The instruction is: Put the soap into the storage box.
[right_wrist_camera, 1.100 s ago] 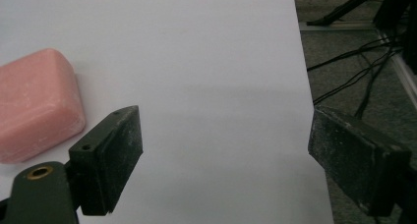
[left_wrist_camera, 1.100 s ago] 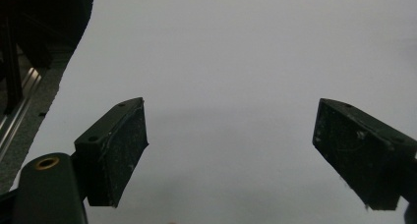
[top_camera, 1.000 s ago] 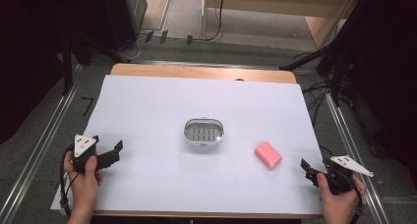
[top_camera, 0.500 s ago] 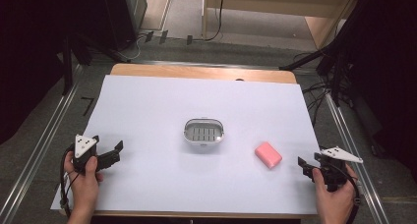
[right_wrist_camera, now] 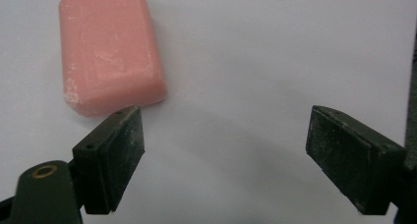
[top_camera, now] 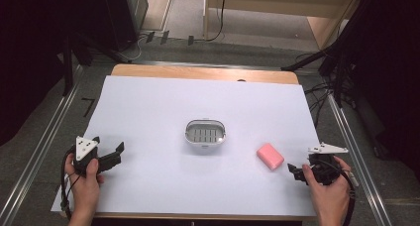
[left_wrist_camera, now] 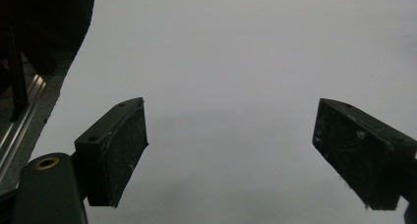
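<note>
Two hand-held grippers rest wide apart over a white sheet, neither grasping anything.

The left gripper (top_camera: pixel 113 155) sits lower left, jaws spread over bare white sheet (top_camera: pixel 148 112). The right gripper (right_wrist_camera: pixel 223 155), lower right, is released just beside the pink soap bar (top_camera: pixel 270 156); a small white slotted dish (top_camera: pixel 205 135) stands at centre.

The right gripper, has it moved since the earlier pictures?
Yes. The right gripper has moved left across the white sheet, closer to the pink rectangular soap bar.
</note>
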`<action>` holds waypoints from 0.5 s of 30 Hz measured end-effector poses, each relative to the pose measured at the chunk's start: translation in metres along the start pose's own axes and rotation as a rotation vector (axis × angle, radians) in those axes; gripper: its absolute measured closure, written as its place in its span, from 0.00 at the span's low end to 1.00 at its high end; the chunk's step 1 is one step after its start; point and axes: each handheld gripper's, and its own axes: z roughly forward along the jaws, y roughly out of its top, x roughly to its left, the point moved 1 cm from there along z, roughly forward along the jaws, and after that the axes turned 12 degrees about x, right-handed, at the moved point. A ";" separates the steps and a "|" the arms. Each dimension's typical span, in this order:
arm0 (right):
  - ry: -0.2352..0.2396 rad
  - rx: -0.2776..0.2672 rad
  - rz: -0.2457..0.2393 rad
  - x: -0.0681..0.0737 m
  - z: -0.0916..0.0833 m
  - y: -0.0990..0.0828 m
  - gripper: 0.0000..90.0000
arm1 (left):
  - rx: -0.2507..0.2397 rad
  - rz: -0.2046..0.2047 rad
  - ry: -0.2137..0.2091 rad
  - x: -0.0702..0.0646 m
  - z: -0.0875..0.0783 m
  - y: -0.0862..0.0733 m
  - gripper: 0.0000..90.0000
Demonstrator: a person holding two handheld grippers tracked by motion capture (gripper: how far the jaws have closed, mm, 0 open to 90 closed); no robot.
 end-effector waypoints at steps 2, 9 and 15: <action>0.008 0.016 -0.014 0.002 0.001 0.002 0.15 | 0.003 0.003 0.001 0.000 0.000 0.000 0.16; 0.011 0.076 -0.074 0.011 0.005 0.011 0.15 | 0.003 0.005 0.003 0.000 0.000 0.000 0.16; 0.014 0.085 -0.100 0.017 0.007 0.019 0.15 | 0.003 0.007 0.003 0.000 0.000 0.000 0.16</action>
